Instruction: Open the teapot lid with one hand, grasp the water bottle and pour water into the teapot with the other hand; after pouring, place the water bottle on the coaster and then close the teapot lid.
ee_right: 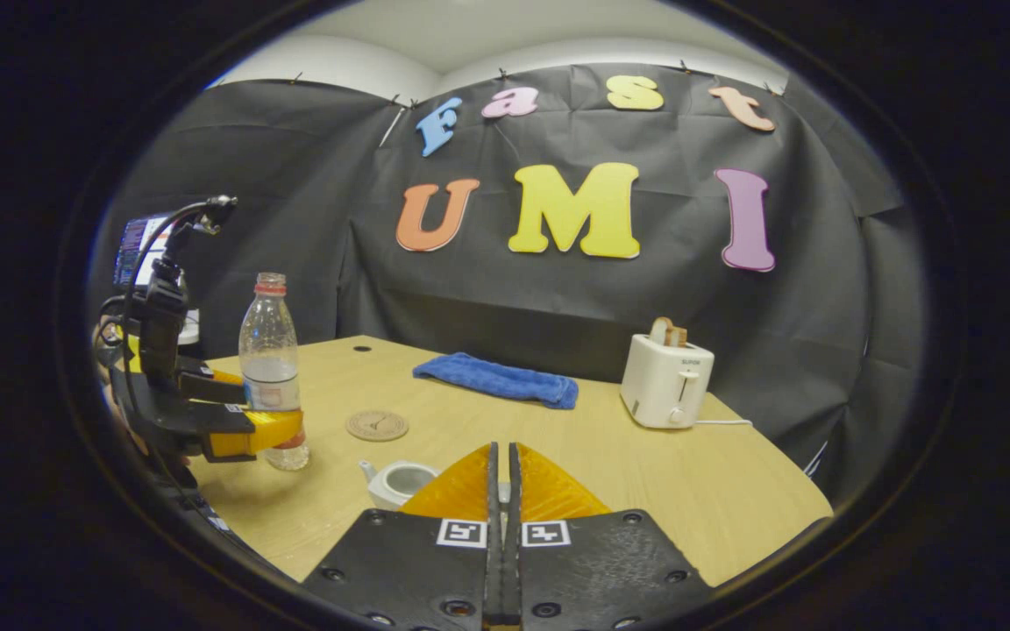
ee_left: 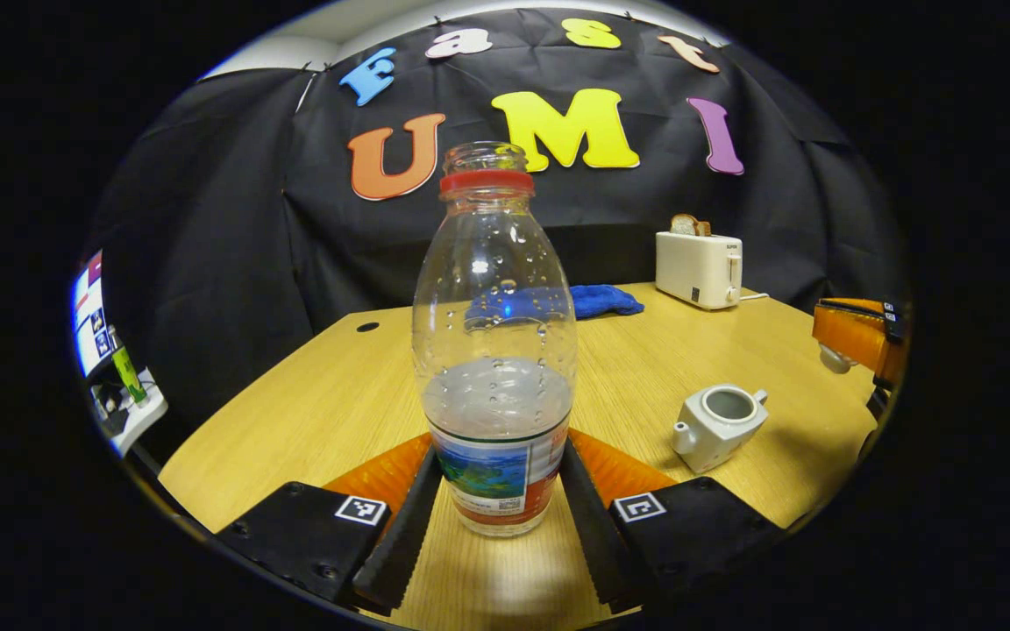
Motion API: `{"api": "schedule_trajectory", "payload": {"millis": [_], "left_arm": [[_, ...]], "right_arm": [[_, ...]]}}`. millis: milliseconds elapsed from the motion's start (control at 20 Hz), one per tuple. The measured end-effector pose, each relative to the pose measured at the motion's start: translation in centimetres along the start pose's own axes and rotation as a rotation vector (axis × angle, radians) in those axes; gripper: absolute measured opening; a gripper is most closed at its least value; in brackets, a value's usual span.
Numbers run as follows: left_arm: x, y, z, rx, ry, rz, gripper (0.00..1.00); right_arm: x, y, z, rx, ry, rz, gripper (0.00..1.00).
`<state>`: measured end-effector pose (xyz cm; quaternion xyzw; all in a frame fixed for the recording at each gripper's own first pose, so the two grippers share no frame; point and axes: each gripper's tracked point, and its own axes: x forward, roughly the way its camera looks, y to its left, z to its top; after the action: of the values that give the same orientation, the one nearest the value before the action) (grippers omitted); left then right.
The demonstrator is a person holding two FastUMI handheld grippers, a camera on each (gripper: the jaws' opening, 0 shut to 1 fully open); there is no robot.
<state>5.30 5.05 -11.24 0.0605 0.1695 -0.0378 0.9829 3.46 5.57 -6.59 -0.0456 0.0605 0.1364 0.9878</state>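
The water bottle (ee_left: 494, 350) stands upright on the counter (ee_left: 312, 412), uncapped, with a red ring under its mouth, about a third full of water and beaded with droplets inside. It sits squarely between the two fingers of the left tongs (ee_left: 496, 499), which flank its labelled base at 7 and 5 o'clock of it; the fingers lie right against the label, though whether they truly press on it I cannot tell. In the right gripper view the same bottle (ee_right: 270, 368) appears at 9 o'clock of the view, with the left tongs (ee_right: 273, 431) around its lower part.

At 4 o'clock of the bottle in the left gripper view sits the white teapot (ee_left: 717, 424), lid off, its open mouth showing, spout toward the viewer's left. In the right gripper view the teapot (ee_right: 398, 482) lies just beyond the tips of the right tongs (ee_right: 502, 464), at their 10 o'clock. Those tongs are pressed together, with only a thin seam between the fingers; whether the lid sits pinched at their tips I cannot tell.

The round coaster (ee_right: 377, 425) lies bare on the counter, near the bottle at its 3 o'clock. Farther back are a blue towel (ee_right: 498, 379) and a white toaster (ee_right: 666, 379) with a slice of bread (ee_right: 668, 331) standing in it.
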Motion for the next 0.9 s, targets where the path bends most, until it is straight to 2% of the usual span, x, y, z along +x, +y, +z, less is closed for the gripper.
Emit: {"api": "schedule_trajectory", "payload": {"millis": [150, 200, 250, 300, 450, 500, 550, 600, 750, 900], "left_arm": [[-0.3, 1.1, 1.8, 0.236, -0.014, 0.023, 0.78], [-0.3, 1.8, 2.4, 0.309, -0.014, 0.041, 0.83], [-0.5, 2.3, 2.4, 0.376, -0.001, 0.051, 0.77], [-0.6, 2.4, 2.3, 0.437, 0.021, 0.043, 0.77], [-0.1, 2.2, 1.6, 0.588, 0.105, 0.005, 0.76], [0.1, 2.1, 1.4, 0.634, 0.116, 0.009, 0.76], [0.1, 2.0, 1.5, 0.699, 0.115, 0.017, 0.81], [0.2, 2.1, 1.8, 0.760, 0.115, 0.051, 0.75], [0.3, 1.7, 1.9, 0.959, 0.111, 0.089, 0.75], [0.8, 0.9, 1.0, 1.080, 0.134, 0.089, 0.75]], "right_arm": [[-0.5, -1.5, 0.2, -0.006, -0.012, -0.024, 0.00], [-0.7, -1.9, 0.1, -0.004, -0.013, -0.030, 0.00], [-0.8, -2.3, 0.0, 0.003, -0.012, -0.035, 0.00], [-1.0, -2.7, -0.1, 0.008, -0.012, -0.041, 0.00], [-1.6, -3.9, -0.3, 0.010, -0.014, -0.061, 0.00], [-1.8, -4.2, -0.3, 0.007, -0.015, -0.068, 0.00], [-1.9, -4.5, -0.4, 0.004, -0.016, -0.073, 0.00], [-2.1, -4.7, -0.4, 0.002, -0.016, -0.075, 0.00], [-2.4, -5.3, -0.8, 0.008, -0.014, -0.079, 0.00], [-2.7, -6.0, -1.1, 0.018, -0.012, -0.086, 0.00]]}}
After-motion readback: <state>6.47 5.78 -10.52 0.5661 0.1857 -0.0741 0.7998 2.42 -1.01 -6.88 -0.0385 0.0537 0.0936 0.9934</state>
